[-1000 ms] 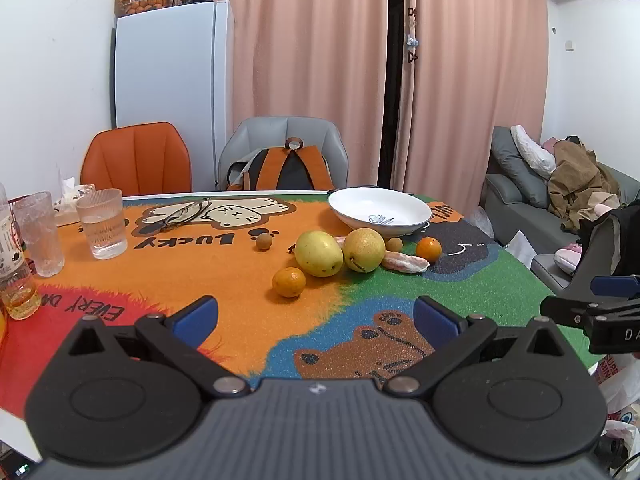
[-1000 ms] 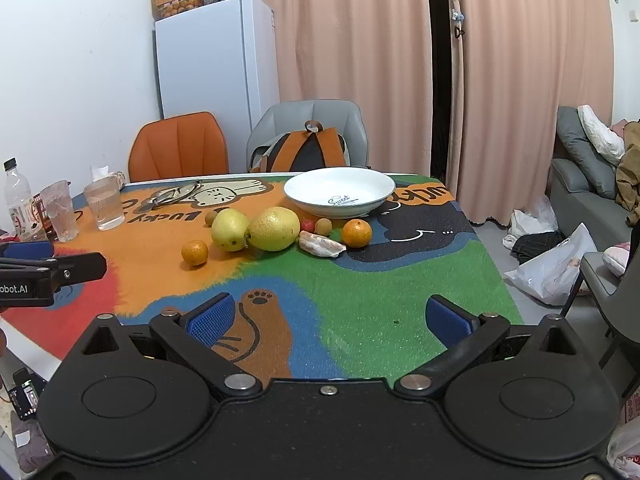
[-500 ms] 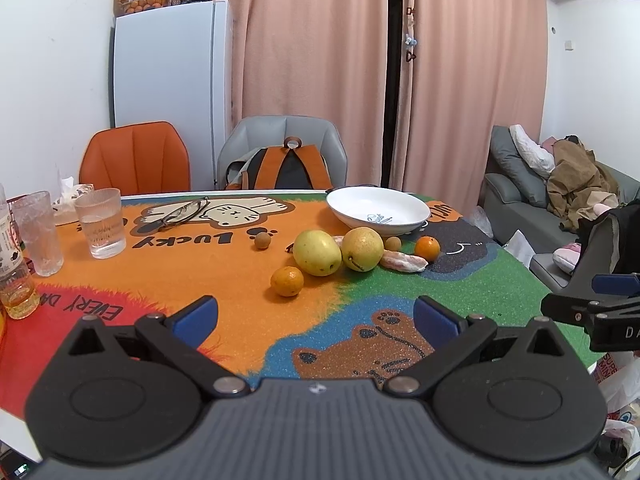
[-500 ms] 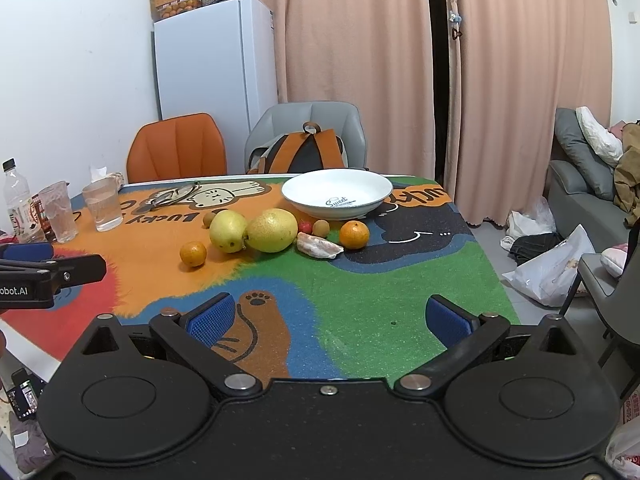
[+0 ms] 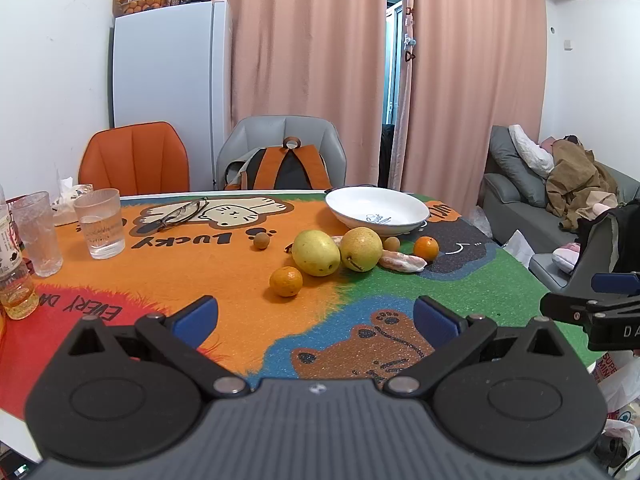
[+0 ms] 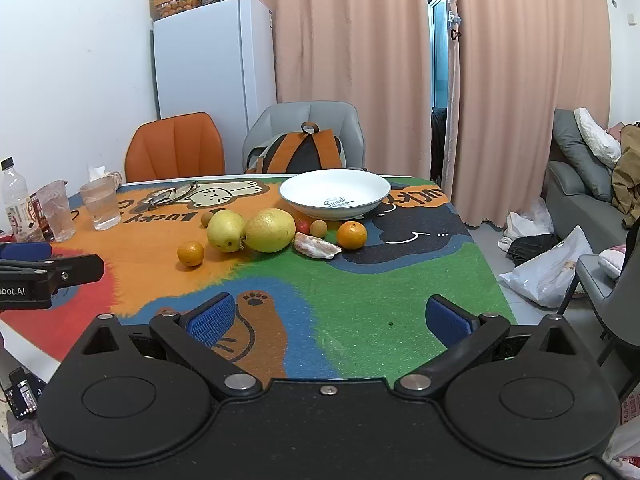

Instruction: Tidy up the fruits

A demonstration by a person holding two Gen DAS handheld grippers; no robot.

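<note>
A white bowl (image 5: 376, 210) (image 6: 335, 194) stands empty at the far side of the colourful table mat (image 5: 224, 280). In front of it lie two yellow pears (image 5: 316, 253) (image 6: 270, 230), two small oranges (image 5: 285, 281) (image 6: 351, 235), a peeled pinkish fruit segment (image 6: 317, 245), small brown round fruits (image 5: 261, 240) and a small red one (image 6: 301, 225). My left gripper (image 5: 316, 316) is open and empty above the mat's near edge. My right gripper (image 6: 328, 316) is open and empty, to its right, also at the near edge.
Two glasses (image 5: 100, 223) and a bottle (image 6: 16, 200) stand at the table's left. Eyeglasses (image 5: 182, 212) lie at the far side. An orange chair (image 5: 134, 158) and a grey chair with a backpack (image 5: 280, 168) stand behind. A sofa (image 5: 532, 200) and bags (image 6: 548, 268) are at the right.
Both grippers have edged slightly forward towards the fruit. Both stay open, and nothing on the table has moved.
</note>
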